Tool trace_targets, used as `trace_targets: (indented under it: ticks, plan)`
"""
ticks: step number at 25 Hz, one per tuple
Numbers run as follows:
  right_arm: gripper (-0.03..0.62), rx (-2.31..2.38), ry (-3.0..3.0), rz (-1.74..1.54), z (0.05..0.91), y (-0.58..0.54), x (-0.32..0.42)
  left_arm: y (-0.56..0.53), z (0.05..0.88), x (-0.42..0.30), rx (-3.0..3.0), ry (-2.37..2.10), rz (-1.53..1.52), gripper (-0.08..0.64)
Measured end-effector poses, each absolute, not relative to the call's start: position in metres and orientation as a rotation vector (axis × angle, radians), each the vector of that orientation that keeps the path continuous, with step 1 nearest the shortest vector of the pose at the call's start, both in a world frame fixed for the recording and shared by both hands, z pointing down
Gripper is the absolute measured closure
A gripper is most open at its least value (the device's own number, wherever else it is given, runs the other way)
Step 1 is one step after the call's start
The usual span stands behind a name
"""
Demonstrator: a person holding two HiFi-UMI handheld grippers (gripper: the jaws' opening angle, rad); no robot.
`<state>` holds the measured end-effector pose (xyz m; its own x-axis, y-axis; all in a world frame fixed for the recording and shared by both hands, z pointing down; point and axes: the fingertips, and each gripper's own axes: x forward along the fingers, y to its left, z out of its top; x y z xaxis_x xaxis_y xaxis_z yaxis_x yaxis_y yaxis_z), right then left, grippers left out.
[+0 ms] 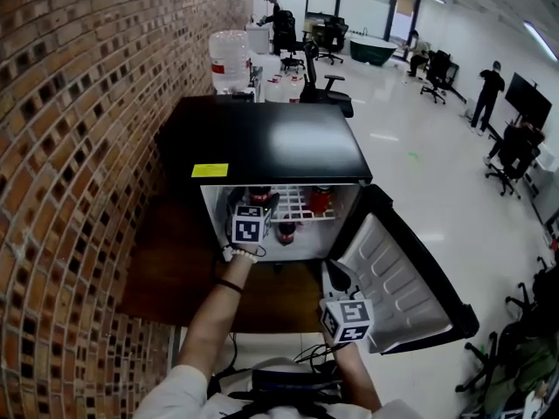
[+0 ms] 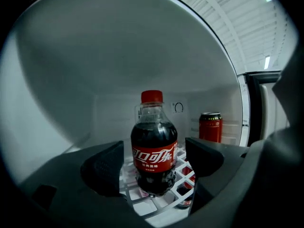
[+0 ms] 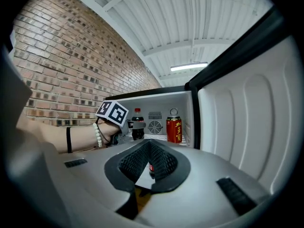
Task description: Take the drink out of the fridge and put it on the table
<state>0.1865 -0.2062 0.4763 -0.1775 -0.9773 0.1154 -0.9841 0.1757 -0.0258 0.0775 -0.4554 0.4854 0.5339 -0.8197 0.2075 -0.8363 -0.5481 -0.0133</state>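
Note:
A small cola bottle (image 2: pixel 154 151) with a red cap stands upright on the white wire shelf (image 2: pixel 142 205) of a black mini fridge (image 1: pixel 262 138). My left gripper (image 2: pixel 154 159) reaches into the fridge with its jaws open on either side of the bottle, a gap showing at each pad. A red can (image 2: pixel 210 127) stands farther right on the same shelf. The right gripper view shows the bottle (image 3: pixel 137 125), the can (image 3: pixel 174 129) and the left gripper (image 3: pixel 114 113). My right gripper (image 3: pixel 149 148) is shut and empty, held low by the open door (image 1: pixel 393 269).
Another dark bottle (image 1: pixel 286 231) stands below the shelf. A brick wall (image 1: pixel 79 147) runs along the left. Large water jugs (image 1: pixel 230 59) stand behind the fridge. Office chairs (image 1: pixel 327 85) and people are farther off in the room.

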Motion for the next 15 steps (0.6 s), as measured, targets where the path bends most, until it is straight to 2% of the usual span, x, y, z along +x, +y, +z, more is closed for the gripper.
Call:
trace_targets:
  ticks: [4,8,15]
  plan:
    - [0.581,1.97,-2.357,0.153,0.4769,-0.2055,0.1858,-0.4595,0.4876,0.0795,2.671,-1.443,0.295,0.168]
    - [0.581,1.969,-2.36,0.154,0.4769,-0.2038,0.1874,-0.4582,0.4829,0.0797,2.683,-1.453,0.287,0.241]
    - [0.581,1.983,-2.357,0.151,0.4736,-0.1992,0.188,-0.4577,0.4818,0.0788,2.678,-1.431,0.285,0.256]
